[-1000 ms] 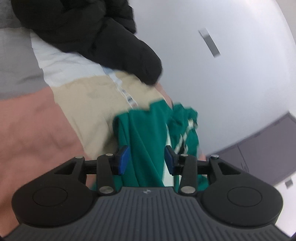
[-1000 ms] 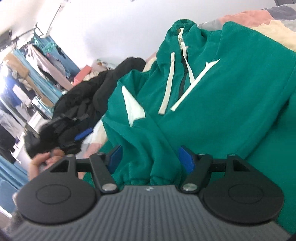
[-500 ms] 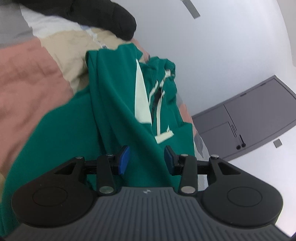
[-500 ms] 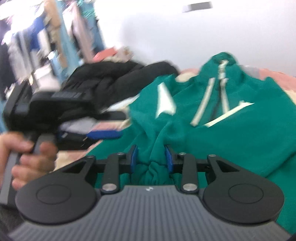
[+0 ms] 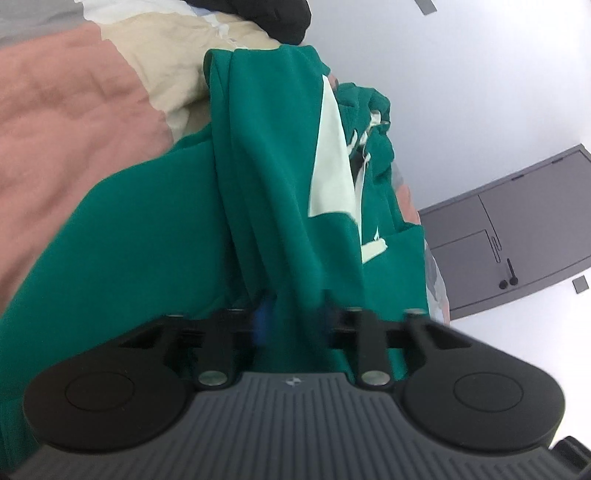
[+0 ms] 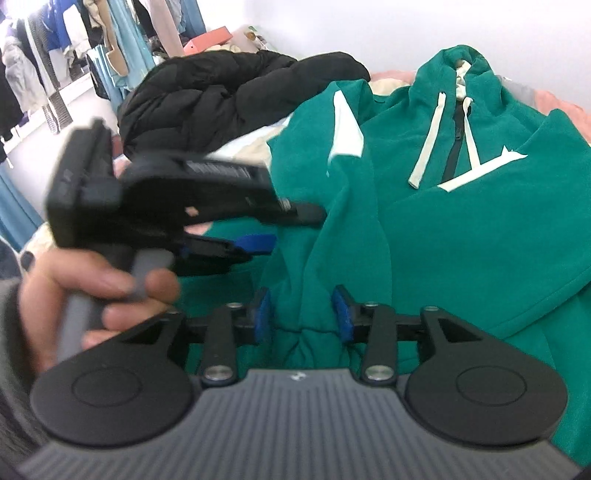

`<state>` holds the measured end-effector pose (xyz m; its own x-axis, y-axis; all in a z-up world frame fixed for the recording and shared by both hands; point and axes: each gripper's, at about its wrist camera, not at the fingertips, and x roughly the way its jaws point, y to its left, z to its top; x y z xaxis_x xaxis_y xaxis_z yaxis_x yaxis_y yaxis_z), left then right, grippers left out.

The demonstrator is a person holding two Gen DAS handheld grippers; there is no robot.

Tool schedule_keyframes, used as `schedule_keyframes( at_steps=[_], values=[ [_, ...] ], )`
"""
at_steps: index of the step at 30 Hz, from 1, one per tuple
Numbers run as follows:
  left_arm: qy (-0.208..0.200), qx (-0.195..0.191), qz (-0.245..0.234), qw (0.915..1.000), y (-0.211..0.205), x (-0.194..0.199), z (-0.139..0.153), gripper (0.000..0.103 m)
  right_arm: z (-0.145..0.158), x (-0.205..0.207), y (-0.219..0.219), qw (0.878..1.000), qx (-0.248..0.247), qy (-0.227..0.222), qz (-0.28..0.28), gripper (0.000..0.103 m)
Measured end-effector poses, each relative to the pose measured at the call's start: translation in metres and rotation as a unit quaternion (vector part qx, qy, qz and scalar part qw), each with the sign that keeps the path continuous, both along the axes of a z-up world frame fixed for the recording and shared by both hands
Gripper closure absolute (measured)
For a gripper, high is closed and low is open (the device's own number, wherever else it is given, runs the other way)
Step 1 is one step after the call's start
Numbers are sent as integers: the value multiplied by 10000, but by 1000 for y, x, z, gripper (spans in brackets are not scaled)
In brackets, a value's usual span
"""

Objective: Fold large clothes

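A green zip hoodie (image 6: 461,229) with white drawstrings and white stripes lies front-up on a patchwork bedspread (image 5: 74,103). One of its sleeves (image 5: 266,166) is folded across the body and runs towards both grippers. My left gripper (image 5: 293,314) is blurred and its jaws are closing; the sleeve fills the gap and the pads press on it. The right wrist view shows this left gripper (image 6: 295,227) in a person's hand (image 6: 92,288), at the sleeve's edge. My right gripper (image 6: 302,314) is opening, with the bunched cuff lying loose between its blue pads.
A black puffer jacket (image 6: 221,92) is heaped on the bed beyond the hoodie's shoulder, also at the top of the left wrist view (image 5: 284,14). A rack of hanging clothes (image 6: 55,48) stands far left. A grey door (image 5: 517,229) is in the white wall.
The left jaws have narrowed onto the sleeve. The right jaws, pinched on the cuff half a second ago, have widened. The left gripper has come closer to the right one.
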<state>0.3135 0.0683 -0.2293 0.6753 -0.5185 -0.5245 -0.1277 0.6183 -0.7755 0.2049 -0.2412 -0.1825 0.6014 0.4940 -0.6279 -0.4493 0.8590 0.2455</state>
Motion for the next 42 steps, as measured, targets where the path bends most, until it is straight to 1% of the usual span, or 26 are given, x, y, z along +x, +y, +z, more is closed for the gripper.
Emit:
schedule_keyframes(
  at_steps=[1, 5, 7, 8, 9, 11, 12, 14, 16, 21, 23, 24, 25, 26, 27, 28, 31, 34, 36, 38, 40, 42],
  values=[
    [2, -19, 67, 10000, 2, -1, 1, 92, 4, -2, -3, 9999, 124, -15, -6, 50],
    [-176, -87, 371, 9991, 15, -9, 11, 95, 15, -1, -24, 9970, 750, -111, -147, 51],
    [-255, -124, 614, 9977, 24, -15, 17, 95, 17, -1, -38, 9929, 1129, -231, -295, 50],
    [-281, -80, 729, 9969, 29, -17, 19, 95, 16, 1, -44, 9908, 1281, -223, -377, 50],
    [-297, 51, 850, 9959, 33, -19, 23, 95, 15, 4, -47, 9892, 1383, -181, -459, 49],
    [-290, 300, 981, 9943, 38, -20, 26, 95, 8, 8, -51, 9876, 1448, -90, -601, 49],
    [-261, 331, 1013, 9940, 41, -20, 25, 95, 2, 11, -52, 9874, 1444, -16, -652, 49],
    [-197, 243, 1034, 9941, 45, -21, 22, 95, -13, 17, -50, 9860, 1496, 249, -691, 49],
    [-191, 267, 1028, 9942, 44, -22, 23, 95, -27, 26, -49, 9820, 1689, 547, -644, 49],
    [-187, 292, 997, 9944, 40, -22, 24, 94, -52, 45, -48, 9640, 2392, 1000, -583, 49],
    [-159, 235, 1024, 9943, 41, -20, 20, 94, -62, 53, -44, 9536, 2728, 1212, -402, 50],
    [-137, 196, 1039, 9943, 42, -19, 18, 94, -65, 55, -41, 9508, 2811, 1266, -308, 52],
    [-128, 148, 1048, 9943, 42, -18, 16, 94, -66, 57, -37, 9511, 2803, 1279, -238, 57],
    [-128, 97, 1046, 9944, 43, -18, 16, 94, -65, 57, -35, 9535, 2734, 1252, -189, 66],
    [-151, 53, 1022, 9946, 44, -18, 16, 94, -62, 59, -34, 9558, 2672, 1219, -139, 84],
    [-217, 27, 984, 9949, 43, -18, 17, 94, -58, 59, -33, 9580, 2611, 1179, -148, 88],
    [-481, -94, 818, 9954, 40, -20, 25, 94, -37, 56, -37, 9639, 2505, 888, -187, 93],
    [-865, -313, 515, 9944, 32, -22, 33, 94, -13, 52, -45, 9684, 2440, 414, -303, 93],
    [-1013, -423, 352, 9933, 24, -20, 35, 94, 1, 52, -49, 9733, 2252, 109, -427, 93],
    [-1112, -483, 256, 9923, 15, -17, 34, 94, 11, 56, -51, 9796, 1912, -132, -604, 93],
    [-1132, -516, 141, 9921, 7, -11, 31, 94, 12, 65, -56, 9829, 1640, -197, -813, 93],
    [-1096, -443, 7, 9930, -1, -4, 27, 94, 8, 75, -59, 9843, 1414, -167, -1040, 93]
  ],
)
